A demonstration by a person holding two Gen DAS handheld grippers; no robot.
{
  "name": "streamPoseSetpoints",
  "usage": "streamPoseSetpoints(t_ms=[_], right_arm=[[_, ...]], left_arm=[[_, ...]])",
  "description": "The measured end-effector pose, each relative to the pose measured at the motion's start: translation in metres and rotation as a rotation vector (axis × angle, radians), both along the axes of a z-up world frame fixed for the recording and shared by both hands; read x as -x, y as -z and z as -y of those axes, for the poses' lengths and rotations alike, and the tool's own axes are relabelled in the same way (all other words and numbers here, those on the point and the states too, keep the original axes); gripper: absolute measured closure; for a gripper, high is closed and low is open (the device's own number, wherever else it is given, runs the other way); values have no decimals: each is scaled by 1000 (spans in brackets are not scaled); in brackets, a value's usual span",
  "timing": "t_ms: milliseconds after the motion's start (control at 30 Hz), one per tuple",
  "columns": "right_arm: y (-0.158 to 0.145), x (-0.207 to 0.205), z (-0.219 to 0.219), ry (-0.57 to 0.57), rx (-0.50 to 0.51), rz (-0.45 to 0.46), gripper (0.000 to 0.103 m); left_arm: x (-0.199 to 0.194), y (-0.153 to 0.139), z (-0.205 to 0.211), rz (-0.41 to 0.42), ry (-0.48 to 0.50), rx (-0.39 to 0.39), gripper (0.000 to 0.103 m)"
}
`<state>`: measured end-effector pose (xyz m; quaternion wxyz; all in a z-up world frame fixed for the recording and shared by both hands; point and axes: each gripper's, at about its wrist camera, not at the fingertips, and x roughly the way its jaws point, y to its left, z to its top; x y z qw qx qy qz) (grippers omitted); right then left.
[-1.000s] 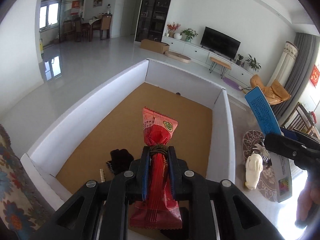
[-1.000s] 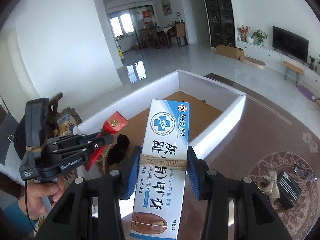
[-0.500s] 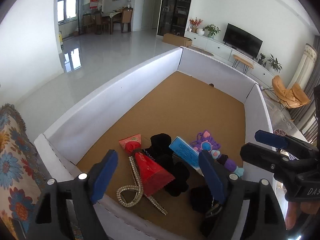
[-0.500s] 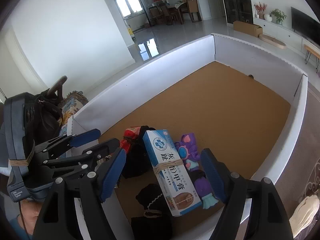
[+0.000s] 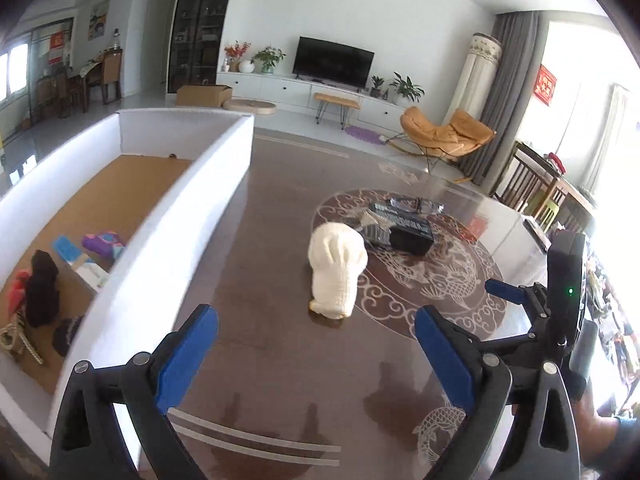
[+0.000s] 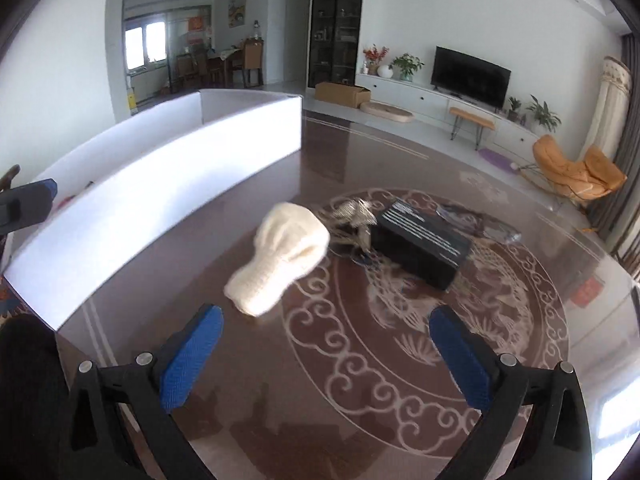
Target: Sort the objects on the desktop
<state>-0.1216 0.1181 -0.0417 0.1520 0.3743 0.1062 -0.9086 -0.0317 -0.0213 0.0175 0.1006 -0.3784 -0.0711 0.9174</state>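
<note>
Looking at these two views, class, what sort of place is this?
Most likely a home living room: a flat-screen television on a long white cabinet, an orange lounge chair, potted plants, and a dining area beyond.

White walls surround me, and the pale floor (image 6: 280, 94) gleams toward the dining corner, where wooden chairs (image 6: 252, 60) stand by a bright window (image 6: 142, 46). Ahead, a black television (image 6: 470, 70) sits on a long white cabinet (image 6: 424, 94) with potted plants (image 6: 406, 65) and red flowers (image 6: 375, 53). A tall dark glass-fronted cabinet (image 6: 336, 20) rises beside it. An orange lounge chair (image 5: 444, 132) rests near grey curtains (image 5: 506, 92), and hard daylight floods in from my right.
</note>
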Motion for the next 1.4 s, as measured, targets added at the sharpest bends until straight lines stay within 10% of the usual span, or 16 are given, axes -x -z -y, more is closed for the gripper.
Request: streamPoseSetpoints(t_ms=[300, 1400], right_arm=[[48, -18, -117, 278, -18, 140, 0], [46, -22, -124, 294, 31, 164, 0]], left_arm=[[14, 70, -77, 179, 67, 117, 3], [12, 80, -81, 186, 19, 234, 0]])
